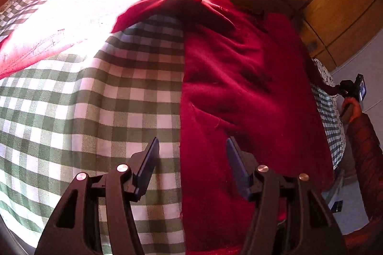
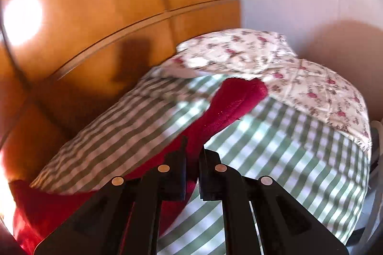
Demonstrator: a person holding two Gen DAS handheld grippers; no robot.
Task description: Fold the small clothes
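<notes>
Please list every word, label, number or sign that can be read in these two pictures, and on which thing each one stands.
None can be read.
Dark red fleece garment: no label visible.
Green-and-white checked cloth: pattern only.
Floral white fabric: pattern only.

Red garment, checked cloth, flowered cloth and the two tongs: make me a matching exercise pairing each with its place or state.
Column one:
1. red garment
2. green checked cloth
3. flowered cloth
4. left tongs
5. right tongs

Column two:
A. nearly closed, with red fabric at their tips
B. wide open over the garment's straight edge
C. lies spread on the checked cloth
D. covers the surface under the garment
E. lies at the far end, over the checked cloth

Pairs: 1-C, 2-D, 3-E, 4-B, 5-A
</notes>
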